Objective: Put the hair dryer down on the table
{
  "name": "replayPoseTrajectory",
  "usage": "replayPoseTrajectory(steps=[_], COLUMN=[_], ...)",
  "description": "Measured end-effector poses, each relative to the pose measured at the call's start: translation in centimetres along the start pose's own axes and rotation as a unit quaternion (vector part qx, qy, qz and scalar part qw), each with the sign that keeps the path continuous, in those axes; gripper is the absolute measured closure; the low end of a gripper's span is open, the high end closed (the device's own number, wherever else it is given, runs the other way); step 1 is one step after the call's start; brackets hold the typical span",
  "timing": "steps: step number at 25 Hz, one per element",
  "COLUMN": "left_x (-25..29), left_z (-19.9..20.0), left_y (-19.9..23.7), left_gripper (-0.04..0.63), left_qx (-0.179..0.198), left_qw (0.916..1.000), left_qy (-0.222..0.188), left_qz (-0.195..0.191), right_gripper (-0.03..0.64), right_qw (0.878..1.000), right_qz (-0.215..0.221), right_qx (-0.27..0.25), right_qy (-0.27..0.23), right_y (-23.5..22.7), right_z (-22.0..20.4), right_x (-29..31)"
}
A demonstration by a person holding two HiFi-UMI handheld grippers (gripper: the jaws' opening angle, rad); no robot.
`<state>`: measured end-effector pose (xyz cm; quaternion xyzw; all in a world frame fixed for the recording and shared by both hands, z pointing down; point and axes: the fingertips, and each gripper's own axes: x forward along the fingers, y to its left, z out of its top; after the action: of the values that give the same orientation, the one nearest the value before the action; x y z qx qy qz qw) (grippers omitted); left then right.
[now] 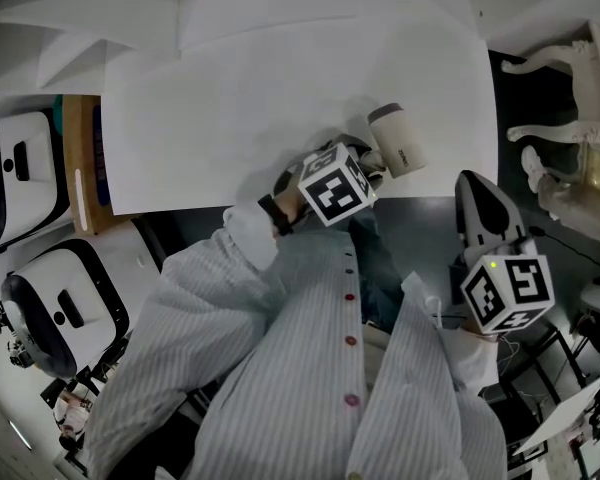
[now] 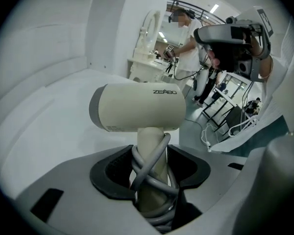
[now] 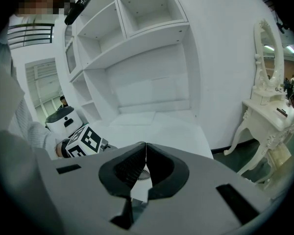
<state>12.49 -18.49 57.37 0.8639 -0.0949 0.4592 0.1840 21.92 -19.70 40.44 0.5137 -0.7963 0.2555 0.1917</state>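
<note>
A cream hair dryer (image 2: 137, 106) with a grey cord wound round its handle stands upright between the jaws of my left gripper (image 2: 152, 169), which is shut on the handle. In the head view the hair dryer (image 1: 398, 140) hangs over the front right part of the white table (image 1: 230, 118), with the left gripper (image 1: 372, 171) just behind it. My right gripper (image 1: 472, 183) is off the table's right front corner, over the dark floor. Its jaws meet at the tips, so the right gripper (image 3: 145, 153) is shut with nothing in it.
A white dressing table with an oval mirror (image 3: 267, 106) stands to the right. White wall shelves (image 3: 137, 33) rise behind the table. Two white and black machines (image 1: 20, 173) sit at the left beside a wooden board (image 1: 80, 158). A person (image 2: 186, 48) stands far off.
</note>
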Motion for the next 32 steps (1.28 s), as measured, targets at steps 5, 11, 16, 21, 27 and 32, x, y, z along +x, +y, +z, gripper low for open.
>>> replayPoseTrajectory(steps=[5, 11, 16, 21, 27, 32], left_x=[0.9, 1.7, 2.4, 2.4, 3.0, 3.1], left_z=[-0.9, -1.6, -2.2, -2.3, -2.4, -2.2], left_y=[-0.2, -0.6, -0.7, -0.8, -1.0, -1.1], left_gripper=[0.377, 0.377, 0.376, 0.373, 0.370, 0.364], left_qx=[0.000, -0.005, -0.013, -0.009, -0.007, -0.007], left_qw=[0.9998, 0.9994, 0.9991, 0.9991, 0.9988, 0.9991], left_qy=[0.020, 0.033, 0.039, 0.042, 0.048, 0.040], left_qz=[0.000, 0.002, 0.002, 0.002, -0.003, -0.012], right_gripper=[0.604, 0.605, 0.606, 0.604, 0.606, 0.605], right_qw=[1.000, 1.000, 1.000, 1.000, 1.000, 1.000], right_qz=[-0.005, -0.003, 0.005, 0.009, 0.010, 0.012], right_qx=[0.006, 0.009, 0.004, 0.000, -0.002, -0.005], right_qy=[0.002, 0.002, 0.005, 0.010, 0.012, 0.012], right_y=[-0.3, -0.3, 0.0, 0.6, 0.6, 0.8], right_z=[-0.7, -0.9, -1.1, -1.2, -1.2, -1.0], right_x=[-0.4, -0.5, -0.2, -0.2, -0.1, 0.0])
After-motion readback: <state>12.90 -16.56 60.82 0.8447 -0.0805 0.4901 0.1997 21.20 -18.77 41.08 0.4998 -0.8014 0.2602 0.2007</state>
